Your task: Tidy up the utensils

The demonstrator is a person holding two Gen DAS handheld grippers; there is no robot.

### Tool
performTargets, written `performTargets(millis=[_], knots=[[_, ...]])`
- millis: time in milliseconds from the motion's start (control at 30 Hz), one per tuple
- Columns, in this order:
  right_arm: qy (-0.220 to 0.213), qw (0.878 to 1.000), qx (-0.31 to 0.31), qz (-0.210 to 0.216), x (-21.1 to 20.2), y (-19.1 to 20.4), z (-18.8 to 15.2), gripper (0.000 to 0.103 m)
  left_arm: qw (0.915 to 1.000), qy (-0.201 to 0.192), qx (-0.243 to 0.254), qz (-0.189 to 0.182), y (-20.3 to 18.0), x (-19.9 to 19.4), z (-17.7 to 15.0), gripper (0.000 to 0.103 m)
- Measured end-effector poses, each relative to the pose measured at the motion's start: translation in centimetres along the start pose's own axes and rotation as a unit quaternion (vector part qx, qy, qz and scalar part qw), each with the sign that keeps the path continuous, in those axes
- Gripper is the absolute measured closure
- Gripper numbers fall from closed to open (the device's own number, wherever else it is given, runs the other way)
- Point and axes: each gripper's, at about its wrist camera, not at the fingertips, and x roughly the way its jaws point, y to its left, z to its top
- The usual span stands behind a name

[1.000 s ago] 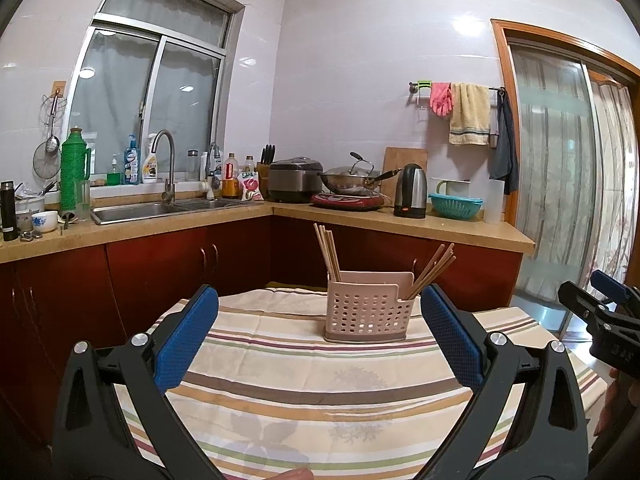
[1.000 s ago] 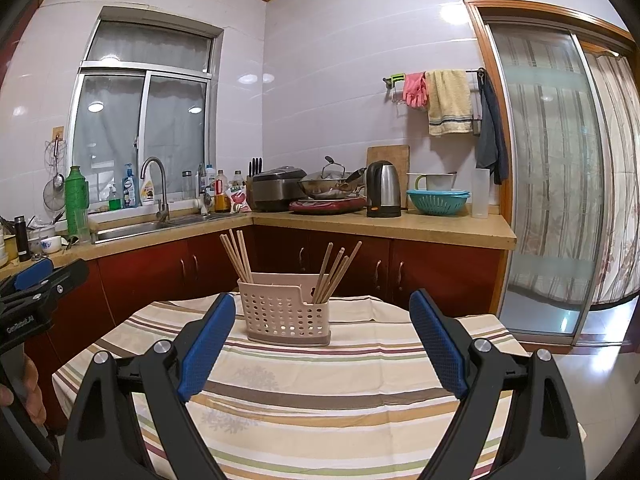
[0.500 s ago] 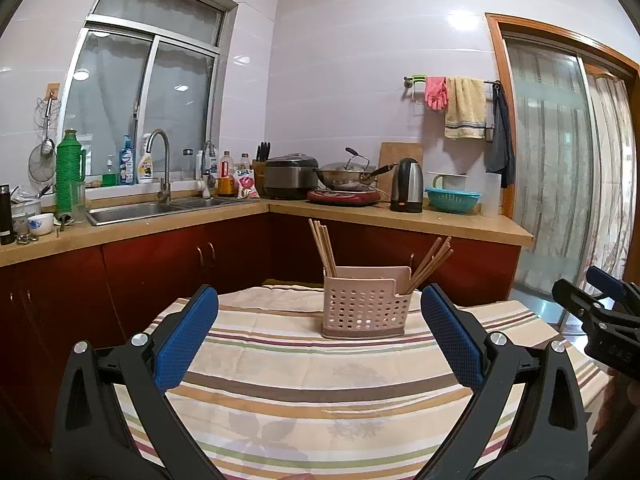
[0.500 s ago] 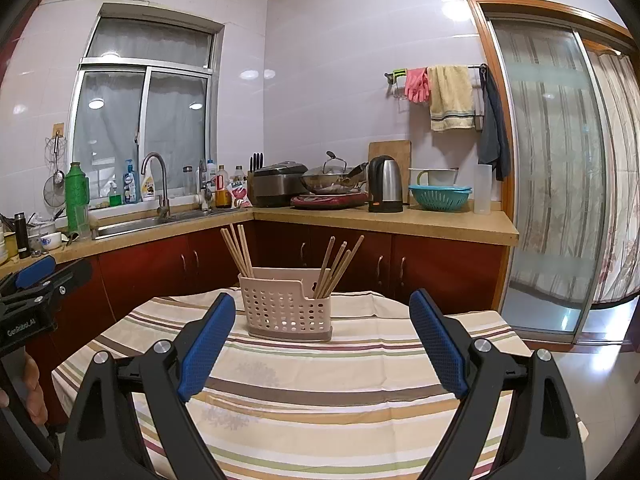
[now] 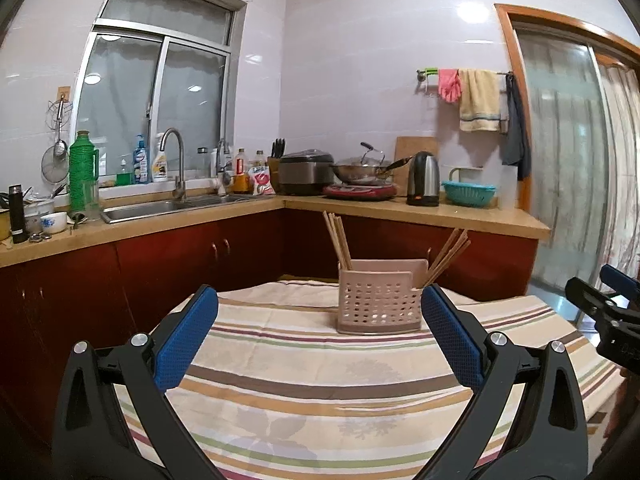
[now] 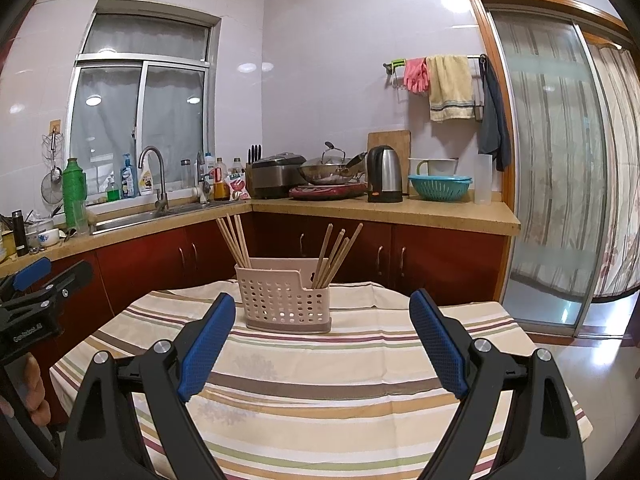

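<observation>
A pink perforated utensil holder (image 5: 378, 303) (image 6: 285, 300) stands on the far part of a table with a striped cloth (image 5: 320, 380) (image 6: 320, 376). Wooden chopsticks lean in its left compartment (image 5: 337, 239) (image 6: 234, 241) and in its right compartment (image 5: 448, 254) (image 6: 336, 254). My left gripper (image 5: 319, 303) is open and empty, held over the near part of the table. My right gripper (image 6: 322, 309) is open and empty, also short of the holder. Each gripper shows at the edge of the other's view (image 5: 608, 306) (image 6: 36, 292).
A kitchen counter (image 6: 380, 210) runs behind the table with a sink (image 5: 168, 206), a green bottle (image 5: 83, 172), a rice cooker (image 5: 306, 172), a wok, a kettle (image 6: 385, 174) and a teal basket (image 6: 439, 186). A glass sliding door (image 6: 560, 168) is at the right.
Both views have drifted slightly; the holder sits a little lower and nearer in the frames. Both grippers stay open and empty.
</observation>
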Motion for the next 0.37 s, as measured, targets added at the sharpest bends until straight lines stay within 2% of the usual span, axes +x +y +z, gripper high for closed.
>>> performTargets(millis=[167,267,367], knots=[[0.012,1.0,0.002,-0.002,1.2,-0.5,-0.4,0.017,0.9989,0.042,-0.012,-0.018,0.6,2.9,-0.7,0.004],[0.02,1.0,0.007,-0.008,2.6,-1.5,-0.8,0.017,0.9961,0.083,-0.022,-0.021,1.6,6.3,-1.4,0.004],[0.037,0.999,0.011,-0.028,5.0,-3.3,-1.5,0.016,0.9942,0.106,-0.018,0.012,2.7,9.9,-2.7,0.004]])
